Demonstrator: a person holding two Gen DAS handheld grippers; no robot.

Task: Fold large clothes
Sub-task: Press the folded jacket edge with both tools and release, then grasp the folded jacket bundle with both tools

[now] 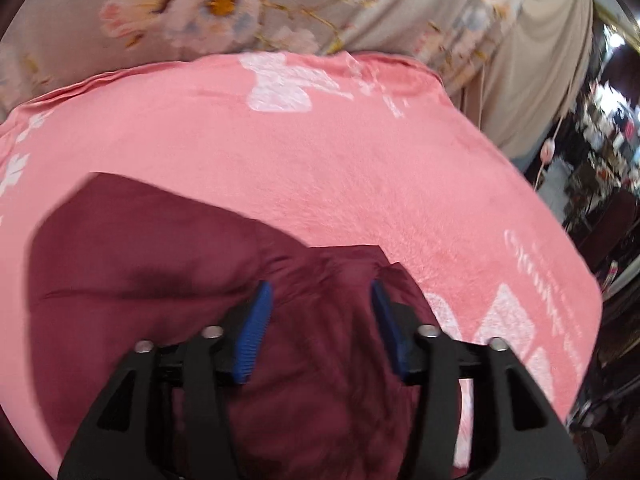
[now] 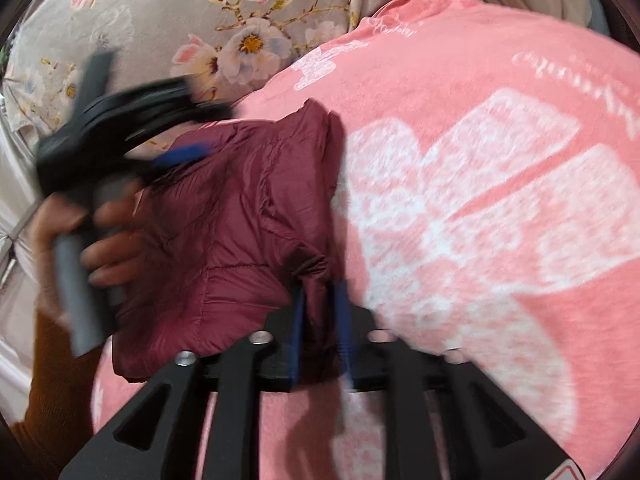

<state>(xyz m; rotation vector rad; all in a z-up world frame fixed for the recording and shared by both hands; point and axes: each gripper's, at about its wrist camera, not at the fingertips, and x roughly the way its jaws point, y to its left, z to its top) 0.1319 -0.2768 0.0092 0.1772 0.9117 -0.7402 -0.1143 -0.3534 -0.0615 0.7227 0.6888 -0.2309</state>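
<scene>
A maroon padded jacket lies folded in a compact bundle on a pink blanket. In the left wrist view my left gripper hovers over the jacket's right part, its blue pads wide apart and holding nothing. The right wrist view shows the jacket and that left gripper, blurred, at its far left edge in a person's hand. My right gripper sits at the jacket's near right corner. A gathered fold of maroon fabric lies between its blue pads, which stand apart and do not pinch it.
The pink blanket carries large white prints and covers most of the bed. Behind it lies a grey floral sheet. Beige cloth hangs at the right, with cluttered dark room beyond. An orange sleeve is at lower left.
</scene>
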